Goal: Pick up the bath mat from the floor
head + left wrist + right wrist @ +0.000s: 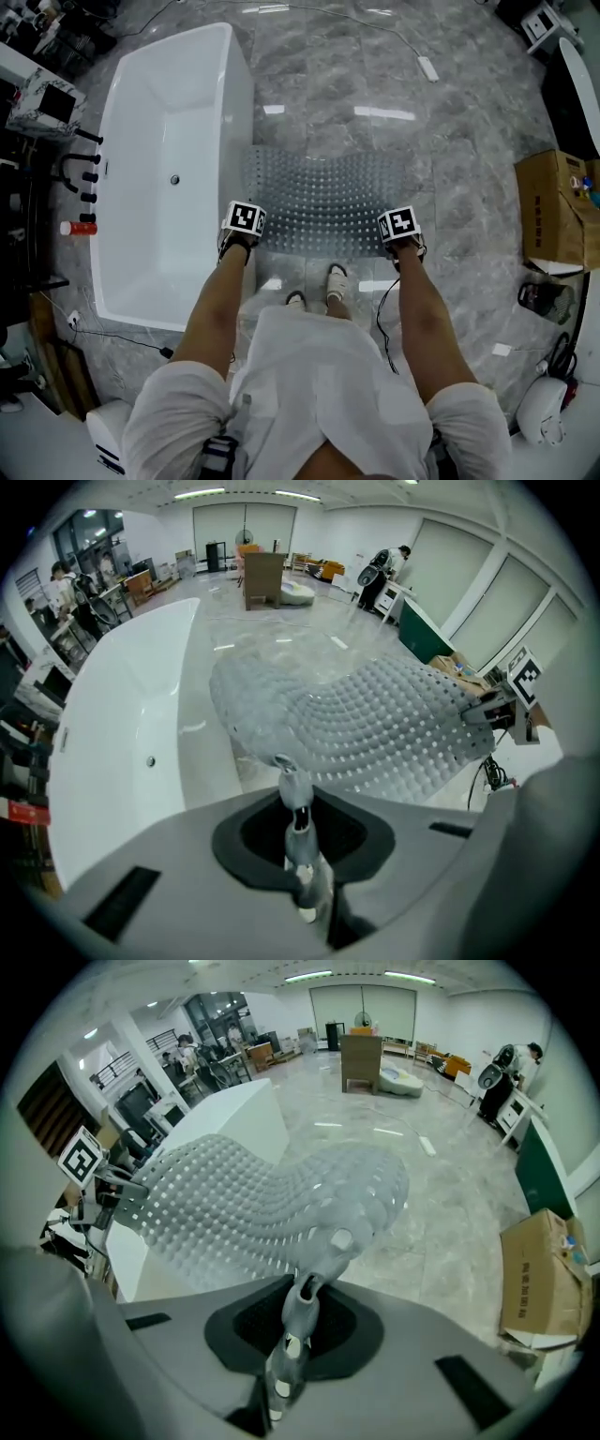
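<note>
Left jaws: left gripper (294, 803) clenched on a near corner of the bath mat (375, 728).
Right jaws: right gripper (298, 1309) clamped on the other near corner.
Mat: spans between both jaws, rippled, extending ahead.
Beyond: bathtub (169, 112) left of the left jaws.

Left gripper (296, 810): jaws together, pinching near corner of bath mat (375, 728).
Mat: grey, translucent, covered in small bumps and holes; raised off floor (281, 635), sagging in a wave between its two held corners.
Far corner of mat at right gripper (475, 714); marker cube (525, 675) just above it.
White bathtub (122, 742) at left, beside mat; drain (150, 760) visible in tub bottom.
Floor: glossy grey marble.
Background: brown box (263, 578) standing on floor; person (384, 569) far right.
</note>
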